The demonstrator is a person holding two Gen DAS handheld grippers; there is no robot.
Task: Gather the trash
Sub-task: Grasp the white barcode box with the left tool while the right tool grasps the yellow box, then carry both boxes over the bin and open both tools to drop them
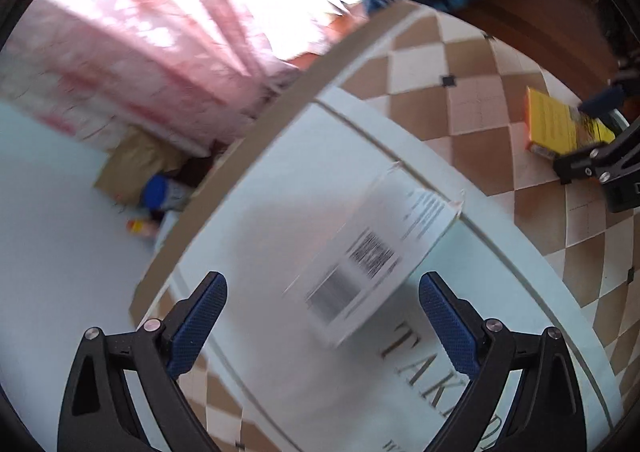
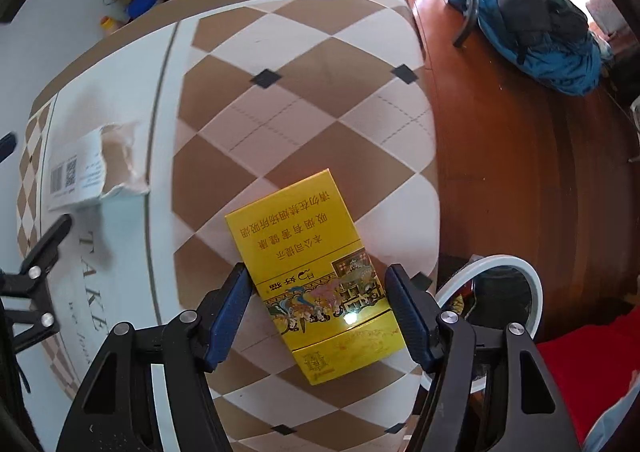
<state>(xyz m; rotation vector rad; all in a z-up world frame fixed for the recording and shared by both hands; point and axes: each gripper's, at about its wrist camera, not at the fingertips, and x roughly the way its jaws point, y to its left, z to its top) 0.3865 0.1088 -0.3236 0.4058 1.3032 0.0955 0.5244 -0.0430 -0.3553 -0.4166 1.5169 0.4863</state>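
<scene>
A yellow cigarette pack (image 2: 316, 280) lies flat on the checkered counter (image 2: 304, 100) between the spread fingers of the right hand-held gripper (image 2: 318, 312) — not pinched. The left hand-held gripper (image 1: 322, 326), also spread, hangs over a white shipping label (image 1: 372, 256). A white-rimmed bin (image 2: 516, 292) stands just beside the counter.

Daylight is flooding through pink curtains (image 1: 160, 32) at eleven o'clock. Reddish wooden floor (image 2: 520, 172) is showing at three o'clock, bearing a dark backpack (image 2: 528, 12).

Checkered box lid (image 2: 304, 100), torn shipping label (image 2: 76, 172), blue-black backpack (image 2: 532, 24), pink curtain (image 1: 160, 32), wooden floor (image 2: 520, 180)
</scene>
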